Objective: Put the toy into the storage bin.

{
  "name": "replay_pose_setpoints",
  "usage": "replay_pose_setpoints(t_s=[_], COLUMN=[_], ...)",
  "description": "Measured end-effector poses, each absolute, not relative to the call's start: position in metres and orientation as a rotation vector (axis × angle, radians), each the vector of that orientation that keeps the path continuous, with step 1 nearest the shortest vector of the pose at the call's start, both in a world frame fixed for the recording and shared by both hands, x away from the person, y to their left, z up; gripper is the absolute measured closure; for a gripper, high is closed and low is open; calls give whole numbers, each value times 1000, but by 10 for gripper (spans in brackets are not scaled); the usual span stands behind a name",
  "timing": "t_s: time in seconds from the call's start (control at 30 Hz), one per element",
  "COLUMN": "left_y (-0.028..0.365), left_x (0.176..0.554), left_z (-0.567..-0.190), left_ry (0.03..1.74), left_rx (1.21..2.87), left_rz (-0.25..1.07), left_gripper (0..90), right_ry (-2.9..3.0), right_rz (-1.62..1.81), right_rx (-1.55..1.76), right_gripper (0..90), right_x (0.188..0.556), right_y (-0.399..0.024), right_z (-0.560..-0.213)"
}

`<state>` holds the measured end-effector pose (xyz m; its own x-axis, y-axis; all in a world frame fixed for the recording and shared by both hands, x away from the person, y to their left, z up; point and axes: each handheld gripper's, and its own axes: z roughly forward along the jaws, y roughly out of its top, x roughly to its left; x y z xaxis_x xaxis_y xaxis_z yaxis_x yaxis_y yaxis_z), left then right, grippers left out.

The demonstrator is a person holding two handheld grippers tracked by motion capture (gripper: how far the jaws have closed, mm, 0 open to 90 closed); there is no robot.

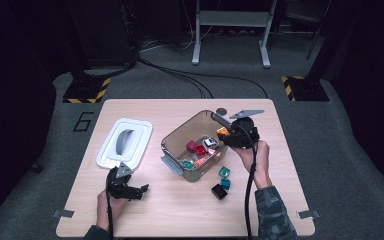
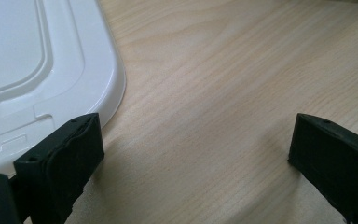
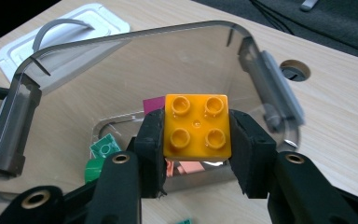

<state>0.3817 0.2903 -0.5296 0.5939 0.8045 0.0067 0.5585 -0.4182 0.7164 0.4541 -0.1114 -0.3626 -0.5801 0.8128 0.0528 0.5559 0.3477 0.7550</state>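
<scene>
Orange brick (image 3: 196, 127), four studs up, is pinched square between the two black fingers (image 3: 151, 144) of the right gripper (image 1: 228, 135), one pad flat against each side, so that grip is closed on it. In the right gripper view it sits just above the near rim of the clear plastic bin (image 3: 23, 112), with the bin's inside opening up behind it. From the high view the brick hangs over the right-hand edge of the bin, the person's right hand (image 1: 254, 152) wrapped round the gripper body.

Closer to the person, on the tabletop (image 1: 180, 210), there's a black block (image 1: 219, 191) with a teal block (image 1: 225, 183) touching it and a green see-through piece (image 1: 224, 172) just behind those, all outside the bin, near its right corner.

Over on the near left, the left gripper (image 1: 139, 190) rests low on the wood with its fingers (image 2: 67, 154) spread wide and nothing but bare tabletop between them. The white lid (image 2: 37, 70) lies just beside its left finger.

Inside the bin: a green piece (image 3: 105, 148), a magenta block (image 1: 191, 146), a red one (image 1: 200, 149) and a small white toy car (image 1: 210, 142).

Farthest back, a round hole (image 3: 294, 70) in the tabletop past the bin's far corner.
</scene>
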Motion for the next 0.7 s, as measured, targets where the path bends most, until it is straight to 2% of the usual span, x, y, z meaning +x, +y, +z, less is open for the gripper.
replay_pose_setpoints(t_s=[0.27,0.7], left_y=[290,290], left_x=[382,382], left_z=[-530,-530], left_ry=[1073,1073], left_rx=[2138,2130], left_rz=[460,476], left_gripper=[31,31], right_ry=[2381,2459], right_rz=[1020,945], right_rx=[1190,1179], right_gripper=[584,582], right_x=[464,461], right_y=[-89,-87], right_z=[-374,-382])
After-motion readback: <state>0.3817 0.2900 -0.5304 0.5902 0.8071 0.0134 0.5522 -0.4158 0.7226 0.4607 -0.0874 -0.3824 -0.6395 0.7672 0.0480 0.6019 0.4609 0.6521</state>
